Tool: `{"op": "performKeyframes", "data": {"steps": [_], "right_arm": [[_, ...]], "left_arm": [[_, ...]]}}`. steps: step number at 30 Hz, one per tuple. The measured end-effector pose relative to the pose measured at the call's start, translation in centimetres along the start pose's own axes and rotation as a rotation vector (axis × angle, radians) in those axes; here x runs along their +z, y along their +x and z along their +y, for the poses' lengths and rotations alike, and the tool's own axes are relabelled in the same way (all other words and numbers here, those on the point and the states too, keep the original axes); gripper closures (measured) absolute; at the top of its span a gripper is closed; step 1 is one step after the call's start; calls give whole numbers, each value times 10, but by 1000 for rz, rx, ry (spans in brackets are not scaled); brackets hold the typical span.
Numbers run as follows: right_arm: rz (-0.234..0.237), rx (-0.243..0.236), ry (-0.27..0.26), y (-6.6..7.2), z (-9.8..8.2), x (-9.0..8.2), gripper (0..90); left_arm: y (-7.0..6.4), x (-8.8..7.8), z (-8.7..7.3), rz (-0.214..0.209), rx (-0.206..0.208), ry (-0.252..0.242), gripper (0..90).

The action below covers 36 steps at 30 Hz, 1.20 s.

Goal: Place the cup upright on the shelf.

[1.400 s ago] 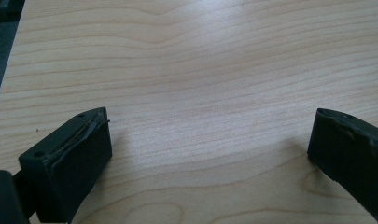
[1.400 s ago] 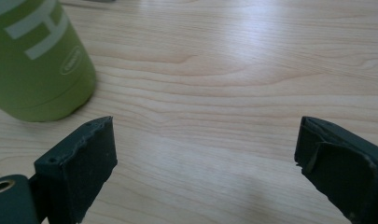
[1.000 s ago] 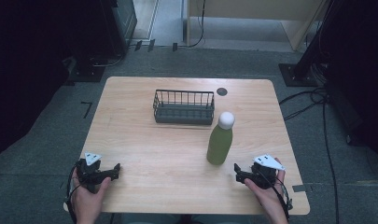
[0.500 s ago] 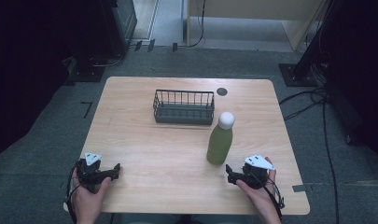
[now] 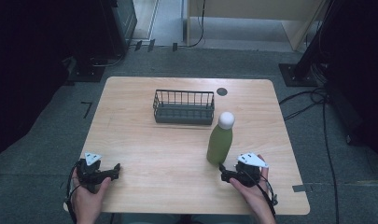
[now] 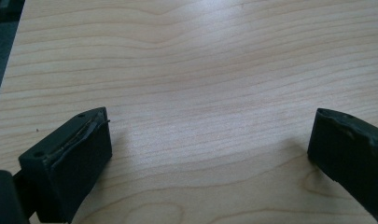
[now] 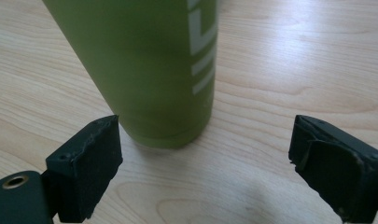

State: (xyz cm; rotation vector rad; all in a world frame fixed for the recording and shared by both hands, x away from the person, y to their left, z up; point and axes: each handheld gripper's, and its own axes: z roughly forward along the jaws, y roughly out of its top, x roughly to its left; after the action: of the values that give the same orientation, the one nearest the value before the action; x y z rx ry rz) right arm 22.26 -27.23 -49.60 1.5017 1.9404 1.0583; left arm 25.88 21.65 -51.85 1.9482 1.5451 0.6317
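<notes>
A green bottle (image 5: pixel 219 144) with a white cap stands upright on the wooden table (image 5: pixel 144 140), right of centre. My right gripper (image 5: pixel 222 173) lies low on the table just in front of the bottle's base, pointing left. In the right gripper view the bottle (image 7: pixel 144 70) stands just beyond the tips of the right gripper (image 7: pixel 205 135), close to the left jaw. The jaws have just been closing, but they stand apart and touch nothing. My left gripper (image 5: pixel 115 169) rests near the front left edge, open (image 6: pixel 210 126) over bare wood.
A dark wire basket (image 5: pixel 183 107) stands at the back middle of the table, behind and left of the bottle. A small black round disc (image 5: pixel 221 91) sits by the far edge. Dark stands and cables lie on the floor around the table.
My right gripper has slid left across the table toward the bottle's base. The left gripper, the bottle and the basket have not moved.
</notes>
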Motion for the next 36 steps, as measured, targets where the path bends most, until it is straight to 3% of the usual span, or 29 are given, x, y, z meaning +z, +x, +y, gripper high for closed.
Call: {"op": "performKeyframes", "data": {"steps": [19,36], "right_arm": [[52,-9,-61,14,24,6,129],[60,-3,-117,23,47,8,170]], "left_arm": [[0,0,0,0,0,0,2],[0,0,0,0,0,0,2]]}}
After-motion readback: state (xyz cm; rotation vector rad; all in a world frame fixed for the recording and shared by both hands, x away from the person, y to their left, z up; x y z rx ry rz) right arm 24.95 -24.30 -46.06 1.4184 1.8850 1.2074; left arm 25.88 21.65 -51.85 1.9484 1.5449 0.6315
